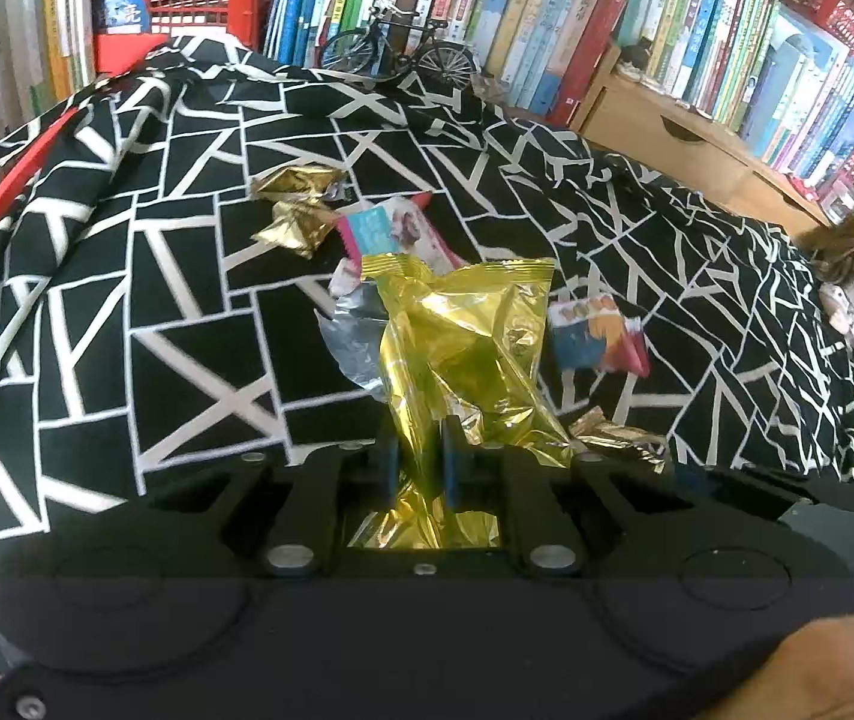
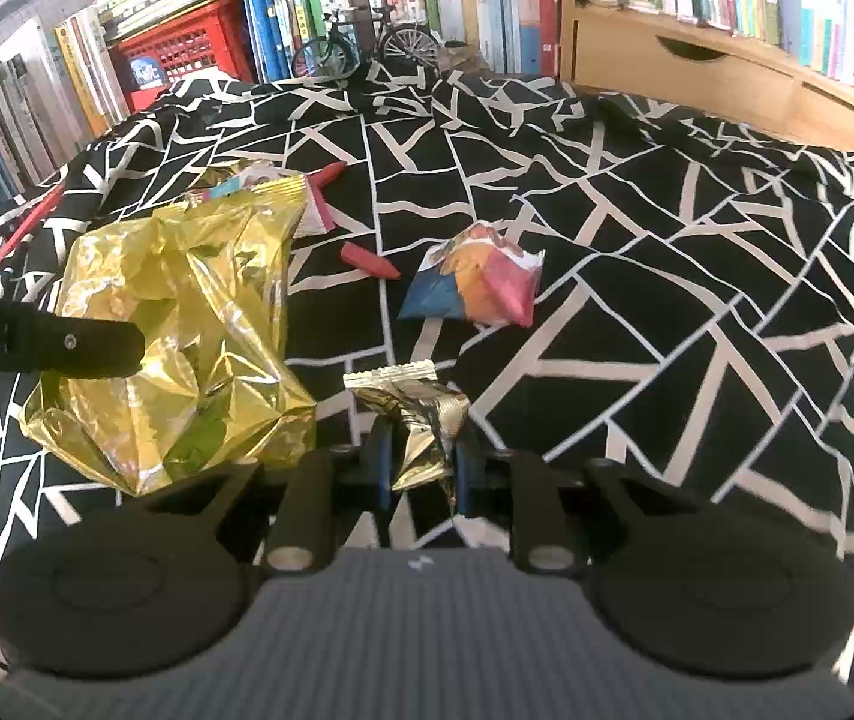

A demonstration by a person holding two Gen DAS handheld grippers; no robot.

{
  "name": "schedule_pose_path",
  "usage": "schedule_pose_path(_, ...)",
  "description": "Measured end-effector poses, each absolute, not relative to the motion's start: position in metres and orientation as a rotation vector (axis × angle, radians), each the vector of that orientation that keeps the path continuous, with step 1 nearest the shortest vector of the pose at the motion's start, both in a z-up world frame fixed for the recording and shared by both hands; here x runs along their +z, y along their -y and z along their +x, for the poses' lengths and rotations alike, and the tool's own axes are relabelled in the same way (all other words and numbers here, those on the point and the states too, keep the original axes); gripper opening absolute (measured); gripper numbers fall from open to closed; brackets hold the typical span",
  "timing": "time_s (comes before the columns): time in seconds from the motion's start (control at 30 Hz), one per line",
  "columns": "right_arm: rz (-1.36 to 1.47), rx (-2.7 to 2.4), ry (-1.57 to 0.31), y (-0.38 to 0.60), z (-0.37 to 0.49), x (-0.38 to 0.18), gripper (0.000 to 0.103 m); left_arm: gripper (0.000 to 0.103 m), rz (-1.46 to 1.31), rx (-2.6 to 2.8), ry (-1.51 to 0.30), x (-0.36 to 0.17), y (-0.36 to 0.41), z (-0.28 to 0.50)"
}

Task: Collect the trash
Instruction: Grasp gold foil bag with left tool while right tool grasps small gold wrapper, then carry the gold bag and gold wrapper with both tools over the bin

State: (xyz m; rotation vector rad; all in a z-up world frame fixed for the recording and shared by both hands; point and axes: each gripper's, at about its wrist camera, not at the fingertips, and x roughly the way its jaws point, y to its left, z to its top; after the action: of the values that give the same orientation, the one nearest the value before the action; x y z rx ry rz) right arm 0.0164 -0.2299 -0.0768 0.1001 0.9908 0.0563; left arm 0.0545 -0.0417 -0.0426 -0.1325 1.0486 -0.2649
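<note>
The left tool (image 1: pixel 419 461) is clamping a large crinkled gold foil bag (image 1: pixel 463 348) at lower centre. The right tool (image 2: pixel 421 468) is pinching a small crumpled gold wrapper (image 2: pixel 421 420), its jaws narrowly apart, above the black-and-white patterned cloth (image 2: pixel 637 240).

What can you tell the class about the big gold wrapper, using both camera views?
The big gold wrapper is a crinkled, shiny foil packet that looks empty, with serrated sealed edges. The left gripper is shut on its lower part and holds it upright above the black-and-white patterned cloth. In the right wrist view it hangs at the left, beside the smaller wrapper that the right gripper pinches.
</note>
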Motion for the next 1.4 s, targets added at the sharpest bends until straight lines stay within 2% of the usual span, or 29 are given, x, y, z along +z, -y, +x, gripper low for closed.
schedule_pose_path(0.3, 0.103, 0.065, -0.981, 0.191, -0.024, -0.068, 0.024, 0.012, -0.161, -0.233, -1.052, -0.036, -0.007, 0.003)
schedule_pose_path(0.9, 0.054, 0.225, -0.983, 0.068, -0.126, -0.066, 0.024, 0.012, -0.219, -0.039, -1.061, -0.032, -0.155, -0.146)
schedule_pose_path(1.4, -0.066, 0.37, -1.013, -0.007, -0.201, -0.077, 0.024, 0.012, -0.31, 0.072, -1.104, -0.063, -0.223, -0.255)
